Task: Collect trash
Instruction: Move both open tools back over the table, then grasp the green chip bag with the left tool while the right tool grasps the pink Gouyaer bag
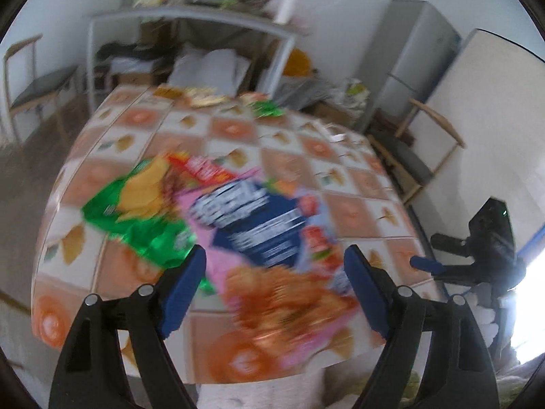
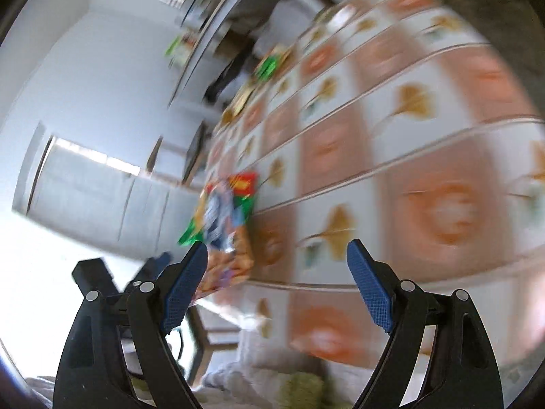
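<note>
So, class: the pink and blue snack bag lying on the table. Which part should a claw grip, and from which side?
Probably the near end of the pink and blue snack bag, approached from the near table edge. It lies flat, overlapping the green bag, and that end seems to reach the edge, so a finger may slip under. The open left claw already straddles it. Blur hides creases.

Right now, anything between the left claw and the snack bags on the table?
Nothing visible. The left claw is open just above the pink-and-blue snack bag, which overlaps the crumpled green chip bag on the tiled-pattern table. Frames are blurred.
</note>
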Tool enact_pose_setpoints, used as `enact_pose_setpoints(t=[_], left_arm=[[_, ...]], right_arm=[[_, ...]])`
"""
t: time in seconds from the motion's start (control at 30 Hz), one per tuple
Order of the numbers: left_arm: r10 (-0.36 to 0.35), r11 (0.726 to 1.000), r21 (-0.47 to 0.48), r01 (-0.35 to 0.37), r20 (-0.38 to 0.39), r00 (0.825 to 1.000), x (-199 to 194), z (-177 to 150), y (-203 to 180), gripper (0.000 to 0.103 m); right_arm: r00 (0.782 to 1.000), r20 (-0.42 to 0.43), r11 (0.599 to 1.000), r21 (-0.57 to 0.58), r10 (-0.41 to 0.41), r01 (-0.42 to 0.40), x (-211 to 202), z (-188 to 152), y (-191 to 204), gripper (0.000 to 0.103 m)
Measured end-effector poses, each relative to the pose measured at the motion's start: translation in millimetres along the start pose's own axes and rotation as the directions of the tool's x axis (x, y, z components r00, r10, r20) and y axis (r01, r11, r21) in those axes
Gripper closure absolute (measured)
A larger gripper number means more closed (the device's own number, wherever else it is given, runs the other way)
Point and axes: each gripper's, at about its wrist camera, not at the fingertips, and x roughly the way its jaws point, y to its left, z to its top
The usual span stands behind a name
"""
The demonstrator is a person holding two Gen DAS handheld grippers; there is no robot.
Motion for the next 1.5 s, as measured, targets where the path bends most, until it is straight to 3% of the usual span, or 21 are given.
enact_pose_setpoints(t=[0.3, 0.4, 0.47, 0.53, 0.73, 0.87, 1.0, 1.27, 1.33, 1.5], left_arm=[[0.077, 0.991, -0.113, -0.068, 0.079, 0.994, -5, 7, 57, 0.022], [0.128, 0.972, -0.208, -0.108, 0.086, 0.988, -3, 12, 88, 0.022], [0.144, 0.955, -0.27, -0.12, 0.07, 0.987, 2, 12, 106, 0.023], [0.121, 0.934, -0.342, -0.1, 0.041, 0.992, 13, 11, 125, 0.023], [-0.027, 0.873, -0.488, 0.03, 0.012, 1.0, 45, 6, 147, 0.039], [-0.121, 0.836, -0.534, 0.126, 0.045, 0.992, 58, 5, 144, 0.044], [-0.101, 0.835, -0.538, 0.111, 0.049, 0.994, 67, 10, 137, 0.048], [-0.111, 0.816, -0.566, 0.118, 0.047, 0.993, 82, 10, 128, 0.076], [-0.112, 0.821, -0.557, 0.124, 0.055, 0.992, 80, 10, 124, 0.078], [-0.095, 0.864, -0.491, 0.112, 0.06, 0.994, 74, 12, 107, 0.085]], right_arm=[[0.984, -0.17, 0.992, -0.12, -0.059, 0.039, 100, 19, 35, 0.023], [0.979, -0.195, 0.988, -0.15, -0.06, 0.031, 113, 24, 41, 0.023], [0.975, -0.207, 0.985, -0.168, -0.075, 0.04, 120, 25, 46, 0.03], [0.971, -0.223, 0.982, -0.181, -0.088, 0.047, 124, 23, 48, 0.038], [0.956, -0.239, 0.966, -0.232, -0.167, 0.111, 135, 19, 57, 0.069], [0.955, -0.233, 0.961, -0.245, -0.185, 0.126, 136, 18, 58, 0.077], [0.954, -0.224, 0.957, -0.255, -0.199, 0.14, 138, 15, 59, 0.081], [0.96, -0.212, 0.966, -0.218, -0.183, 0.136, 133, 13, 52, 0.087], [0.964, -0.209, 0.973, -0.193, -0.167, 0.127, 126, 11, 46, 0.088], [0.978, -0.148, 0.982, -0.139, -0.148, 0.128, 102, 13, 35, 0.09]])
